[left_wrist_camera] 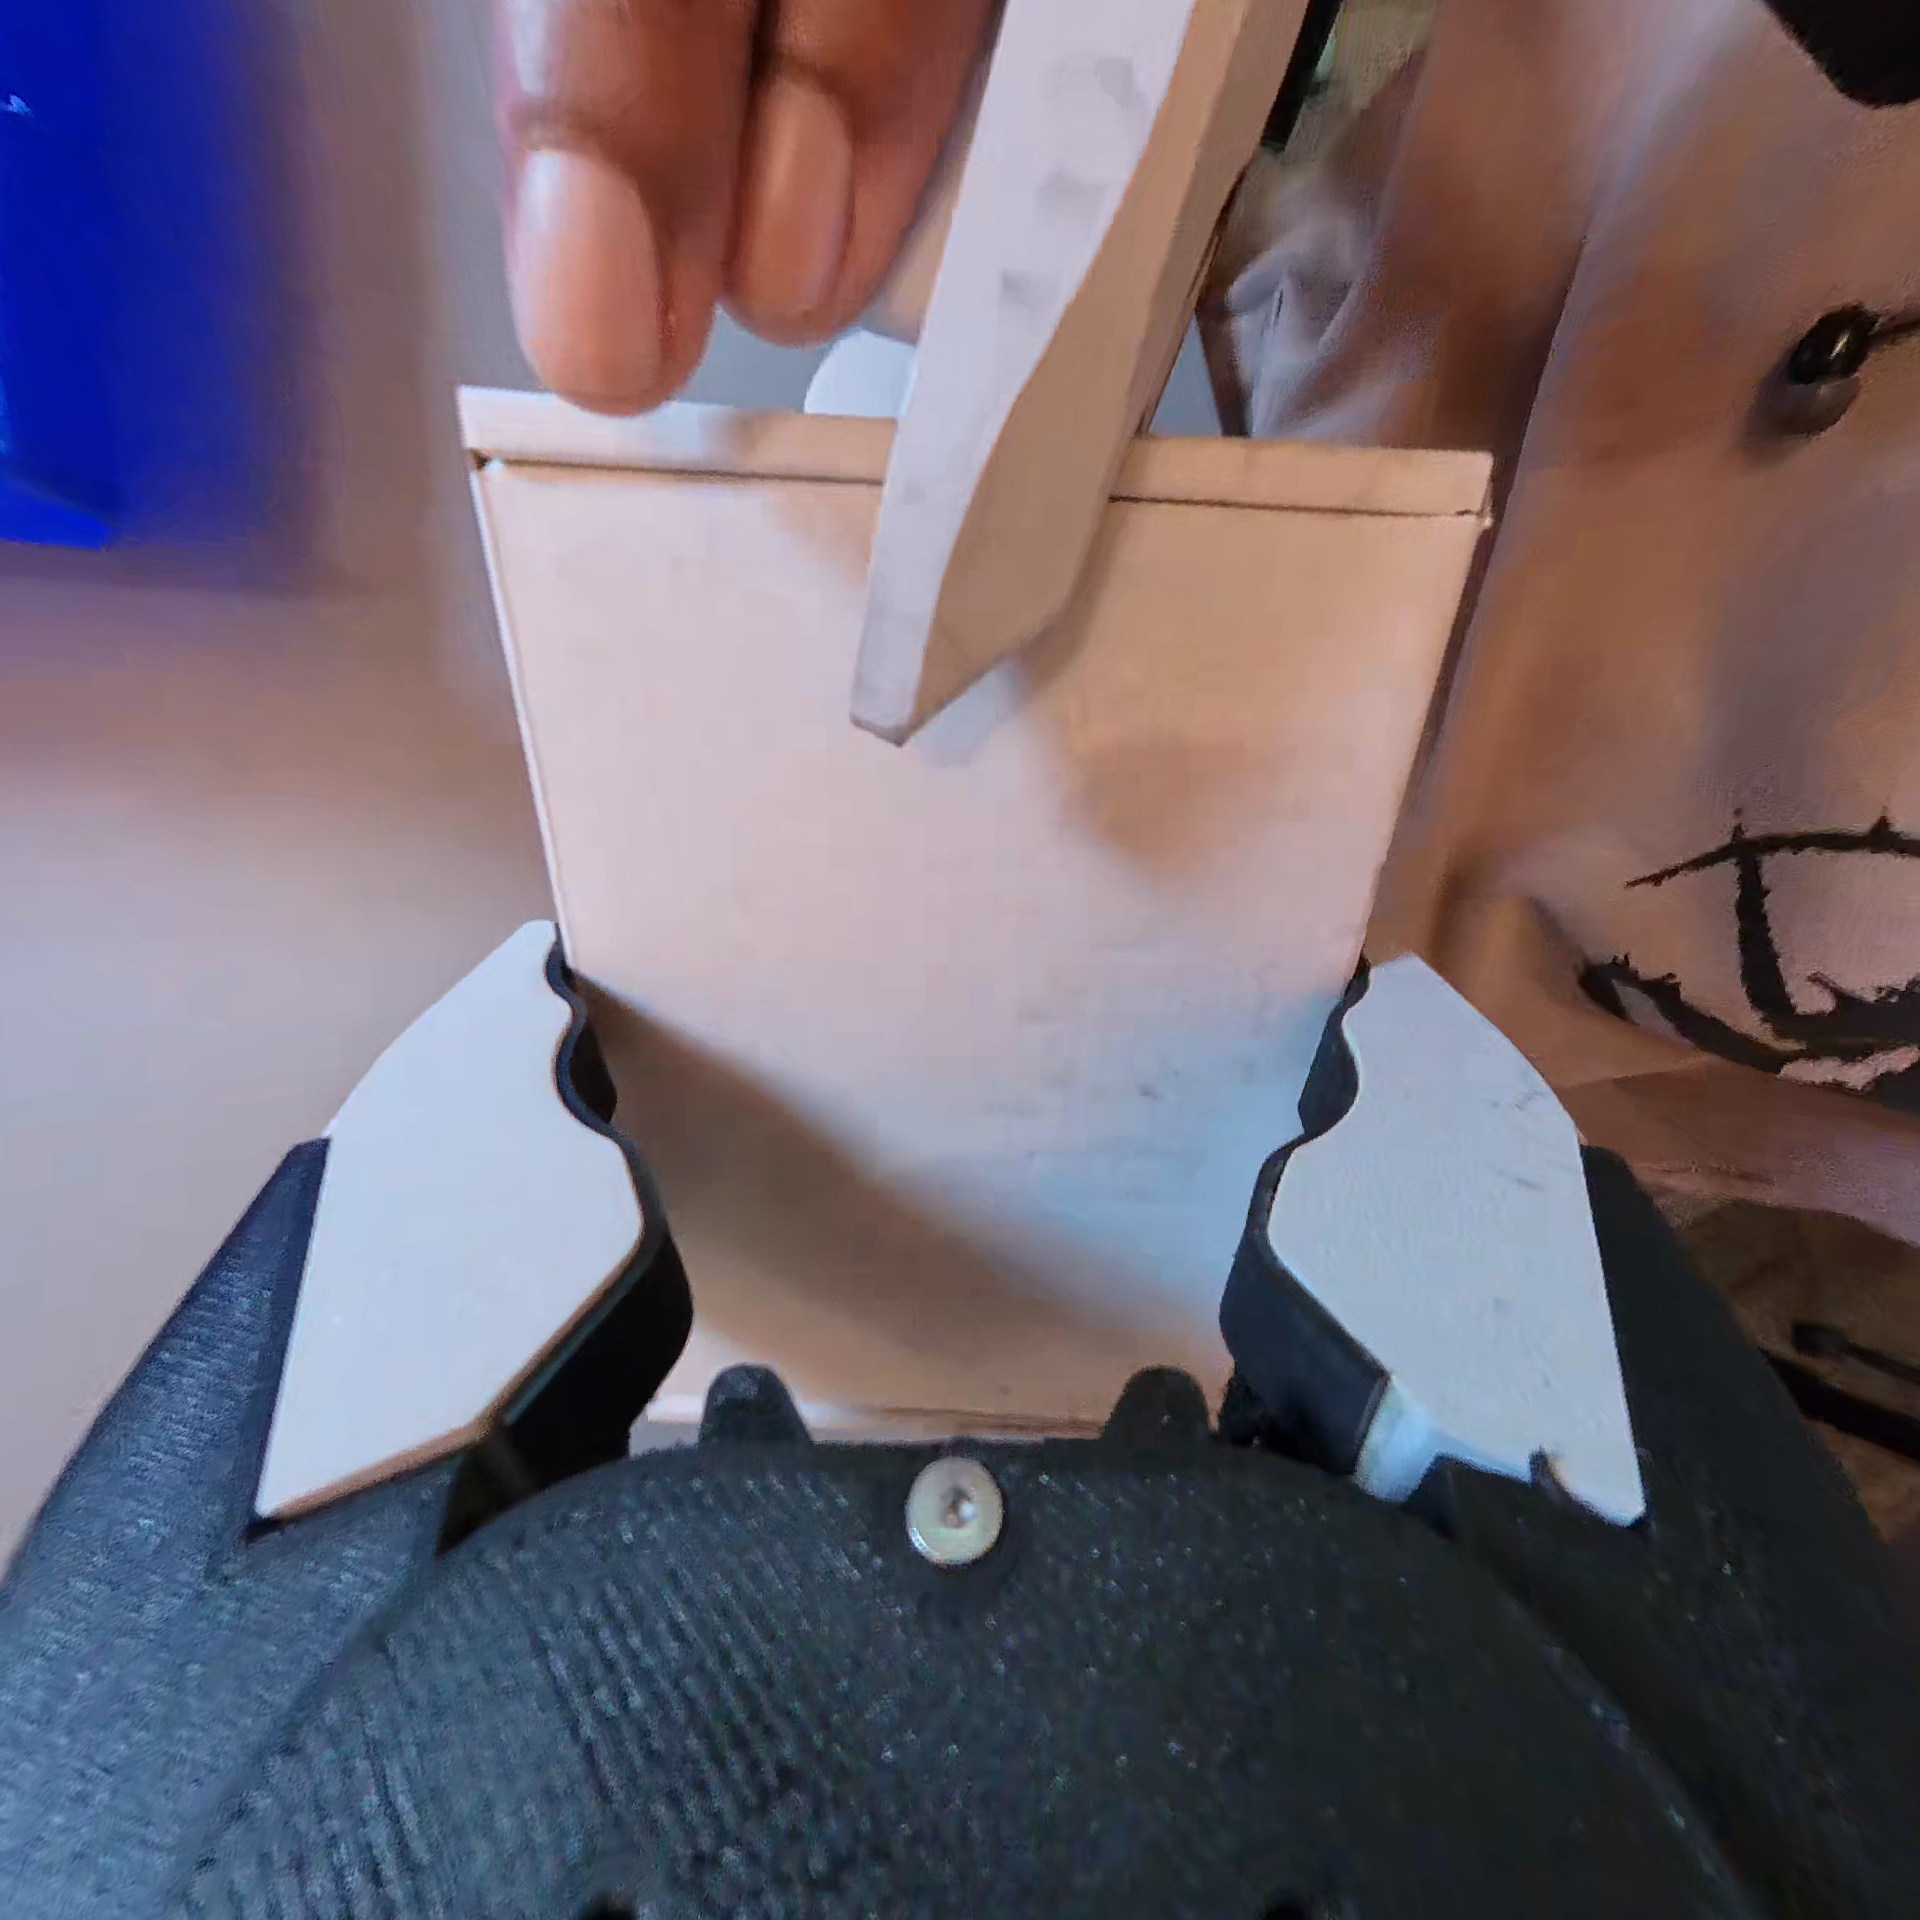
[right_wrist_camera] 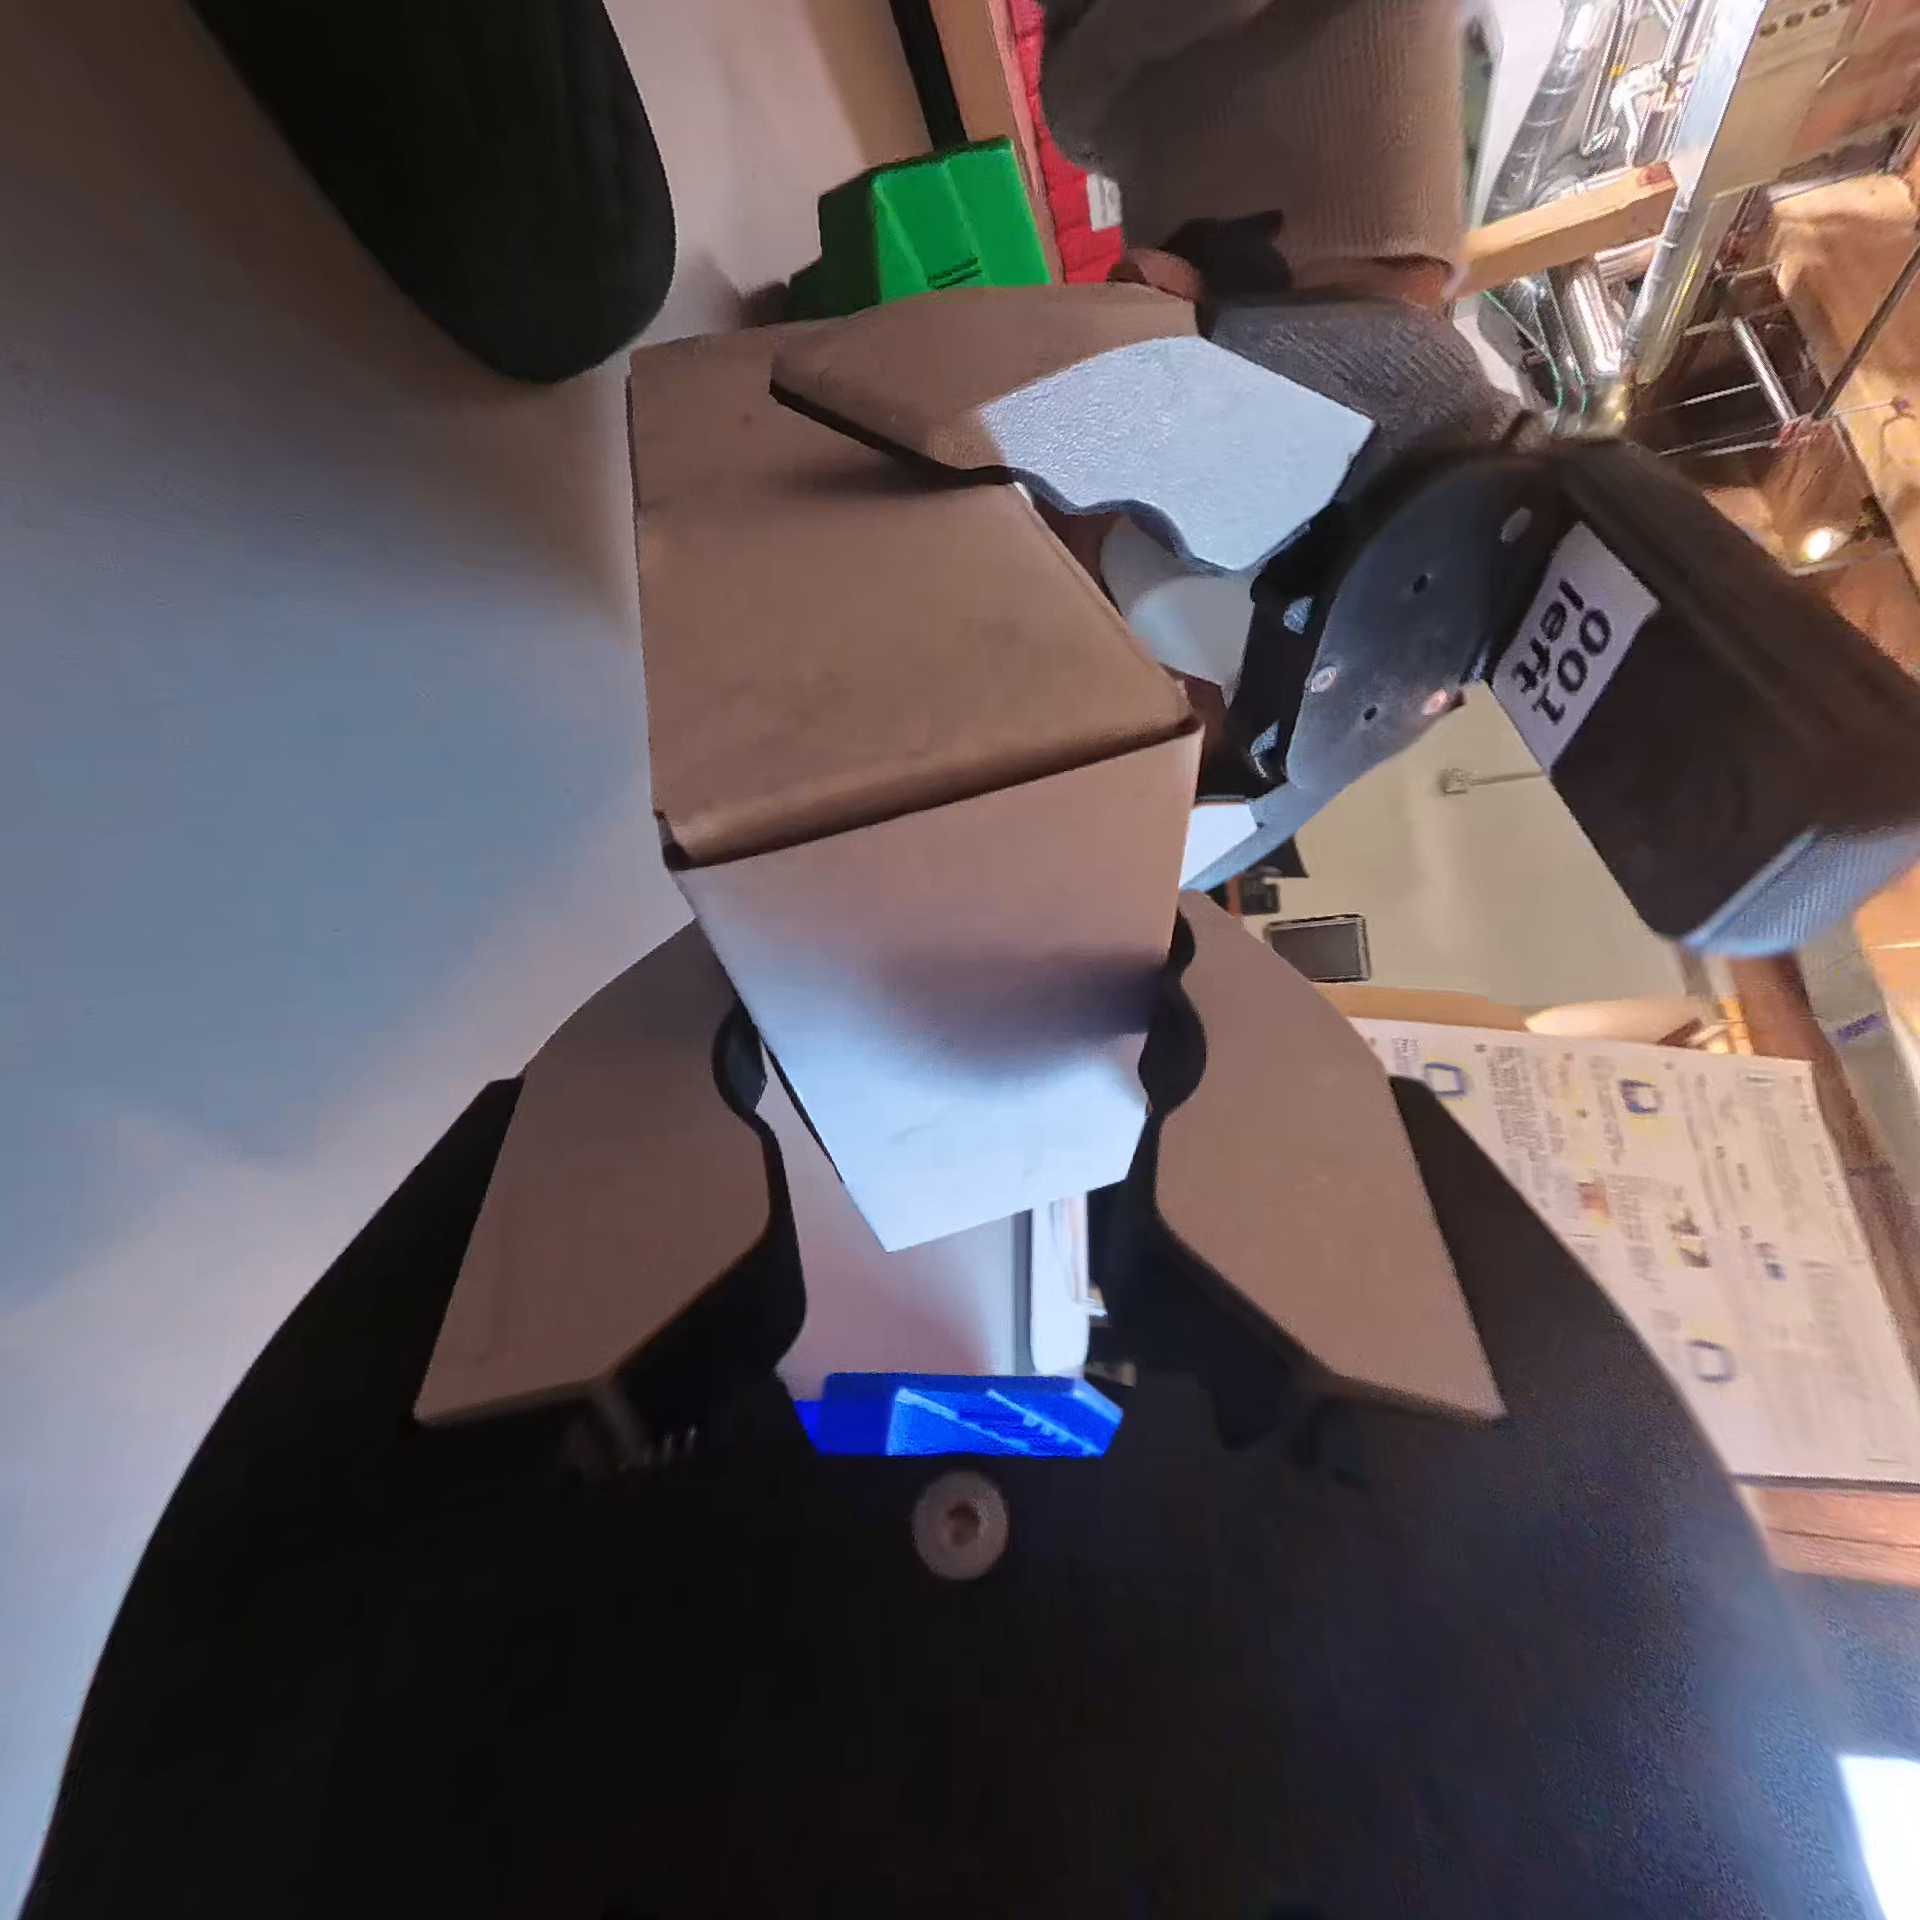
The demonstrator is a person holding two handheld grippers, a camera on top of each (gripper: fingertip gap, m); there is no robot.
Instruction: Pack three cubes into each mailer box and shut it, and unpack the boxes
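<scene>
A pale cardboard mailer box is shut and held off the white table. My left gripper clamps its two sides, one finger on each edge. My right gripper is shut on one end of the same box. One of its fingers crosses the box's far edge in the left wrist view. The left gripper's finger lies on the box's far end in the right wrist view. A green cube and a blue cube lie on the table.
A person's hand holds the right gripper just above the box, and their pale garment fills the right. A blurred blue shape is at left. A black object lies on the table. A printed sheet and metal shelving are beyond. The tips of both grippers are at nearly the same place.
</scene>
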